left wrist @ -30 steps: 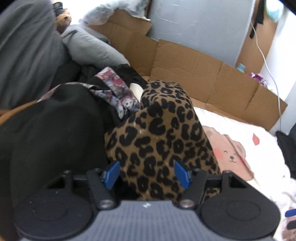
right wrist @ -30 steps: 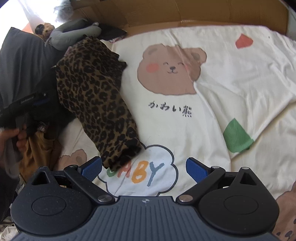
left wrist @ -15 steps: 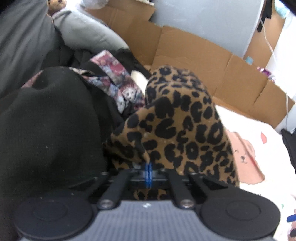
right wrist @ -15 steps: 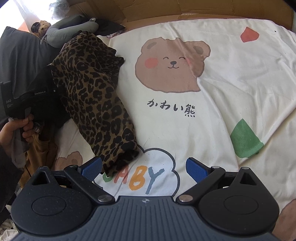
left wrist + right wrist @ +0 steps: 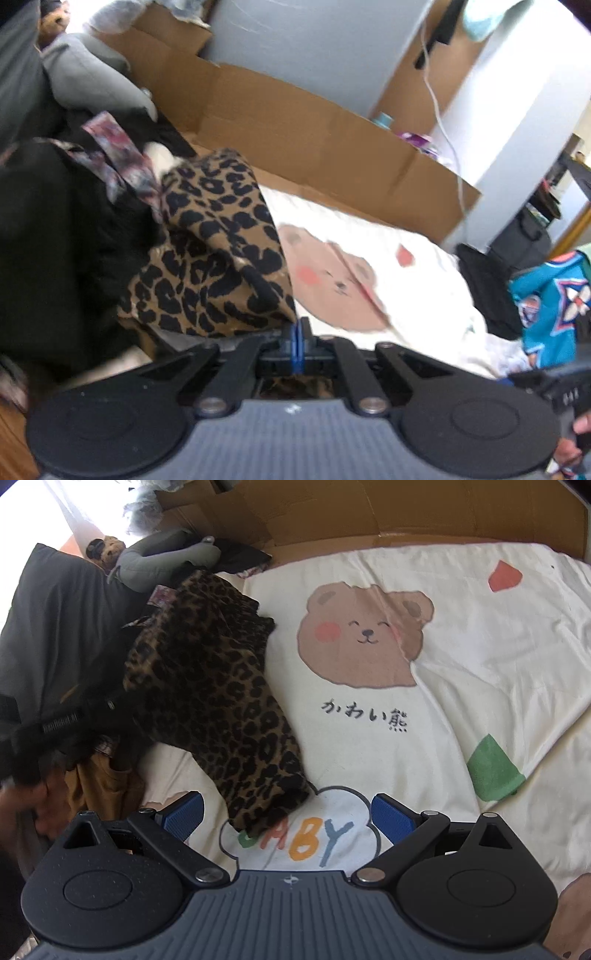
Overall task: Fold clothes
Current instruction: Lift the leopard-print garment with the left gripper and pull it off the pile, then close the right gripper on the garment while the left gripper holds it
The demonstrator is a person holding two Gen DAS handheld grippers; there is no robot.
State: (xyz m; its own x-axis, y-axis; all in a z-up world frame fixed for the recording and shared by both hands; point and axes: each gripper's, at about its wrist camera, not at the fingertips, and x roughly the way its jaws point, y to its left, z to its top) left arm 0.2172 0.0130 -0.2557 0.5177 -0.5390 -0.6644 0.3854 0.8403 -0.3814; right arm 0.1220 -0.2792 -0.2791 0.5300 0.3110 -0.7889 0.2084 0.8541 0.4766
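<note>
A leopard-print garment (image 5: 218,701) lies bunched along the left side of a cream bedspread (image 5: 461,635) printed with a bear. In the left wrist view my left gripper (image 5: 296,338) is shut on an edge of the leopard-print garment (image 5: 218,258), which rises in a fold in front of it. My right gripper (image 5: 286,818) hovers open over the garment's near end, with nothing between its blue pads (image 5: 389,818). From the right wrist view the left gripper's black body (image 5: 70,716) shows at the left, held by a hand (image 5: 22,797).
A heap of dark and patterned clothes (image 5: 55,221) lies left of the garment, with a mustard piece (image 5: 99,786). Grey pillows (image 5: 166,557) and cardboard panels (image 5: 295,122) line the bed's far side. A teal jersey (image 5: 554,295) shows at the right.
My left gripper went from open around the leopard fabric to shut on it, then pulled it up and to the right. The right gripper stayed open and nearly still.
</note>
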